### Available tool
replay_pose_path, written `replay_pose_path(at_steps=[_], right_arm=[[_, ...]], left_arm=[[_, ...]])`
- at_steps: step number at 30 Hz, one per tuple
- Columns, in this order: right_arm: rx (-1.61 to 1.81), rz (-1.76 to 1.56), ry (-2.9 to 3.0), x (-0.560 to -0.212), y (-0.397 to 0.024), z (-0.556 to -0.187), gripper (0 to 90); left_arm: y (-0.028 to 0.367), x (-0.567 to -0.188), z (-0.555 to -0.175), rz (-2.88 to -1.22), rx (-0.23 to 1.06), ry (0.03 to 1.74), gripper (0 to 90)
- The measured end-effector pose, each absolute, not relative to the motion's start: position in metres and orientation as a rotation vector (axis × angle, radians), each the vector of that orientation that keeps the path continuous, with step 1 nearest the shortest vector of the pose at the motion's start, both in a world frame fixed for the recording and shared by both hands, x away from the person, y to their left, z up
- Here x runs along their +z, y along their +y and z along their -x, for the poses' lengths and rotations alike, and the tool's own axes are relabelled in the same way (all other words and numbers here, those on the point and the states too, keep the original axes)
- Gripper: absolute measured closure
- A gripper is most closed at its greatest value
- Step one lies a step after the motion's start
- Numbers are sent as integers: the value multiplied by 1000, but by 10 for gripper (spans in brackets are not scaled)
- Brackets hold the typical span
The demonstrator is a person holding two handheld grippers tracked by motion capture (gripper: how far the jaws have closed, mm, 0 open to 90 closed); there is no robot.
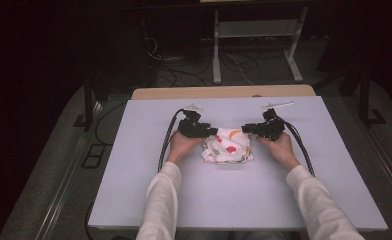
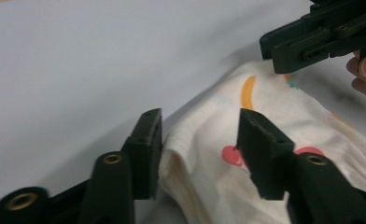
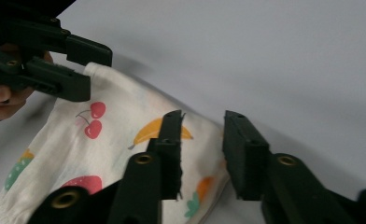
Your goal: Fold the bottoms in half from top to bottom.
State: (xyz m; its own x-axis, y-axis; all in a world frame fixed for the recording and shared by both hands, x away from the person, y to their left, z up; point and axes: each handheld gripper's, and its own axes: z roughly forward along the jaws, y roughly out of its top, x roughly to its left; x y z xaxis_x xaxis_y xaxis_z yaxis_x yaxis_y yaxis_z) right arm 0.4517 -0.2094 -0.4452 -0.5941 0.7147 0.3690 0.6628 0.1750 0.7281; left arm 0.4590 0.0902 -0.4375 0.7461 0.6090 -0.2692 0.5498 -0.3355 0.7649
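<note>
One folded white cloth [image 1: 227, 146], printed with fruit motifs (cherries, bananas, strawberries), is laid on the pale grey table top [image 1: 134, 175], a little beyond the middle of the board and between the two hands. The left gripper [image 1: 210, 131] is held at the cloth's far left corner; in the left gripper view its jaws are seen apart, with a raised fold of the cloth [image 2: 204, 154] standing between them, just beside the left pad and not pinched. The right gripper [image 1: 246, 129] is held at the far right corner; in the right gripper view its jaws are likewise parted over the cloth's edge [image 3: 125, 154], the fabric lying beneath and between them without being clamped. Each gripper is pointed inward, toward the other, across the cloth's far edge. A black cable [image 1: 165, 145] is trailed from the left gripper down the left side of the table, and another [image 1: 304, 150] from the right. White sleeves [image 1: 161, 200] are entered from the near edge. A wooden strip [image 1: 224, 92] is visible behind the far edge of the board.
</note>
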Motion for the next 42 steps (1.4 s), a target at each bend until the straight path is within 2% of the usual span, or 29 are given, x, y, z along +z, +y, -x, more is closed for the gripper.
replay_pose_path(at_steps=[8,11,13,15,17,18,33,42], right_arm=[[1431,-1385,2355,-437,-213,-448,318],[1411,-1382,2350,-433,-214,-447,162],[1419,-1393,2339,-431,-216,-446,103],[1428,-1393,2350,-428,-218,-445,1],[1419,-1388,2369,-425,-219,-443,0],[1408,-1390,2367,-423,-220,-441,0],[1393,-1364,2334,-401,-234,-417,0],[1401,-1376,2298,-399,-245,-405,0]], left_arm=[[90,-431,-455,-2004,98,885,274],[92,-428,-454,-1991,100,894,202],[94,-426,-453,-1980,91,903,142],[96,-425,-451,-1967,55,875,93],[96,-423,-448,-1981,48,866,11],[97,-423,-447,-1988,60,865,0],[112,-413,-420,-2010,169,879,0],[129,-409,-402,-1986,215,902,0]])
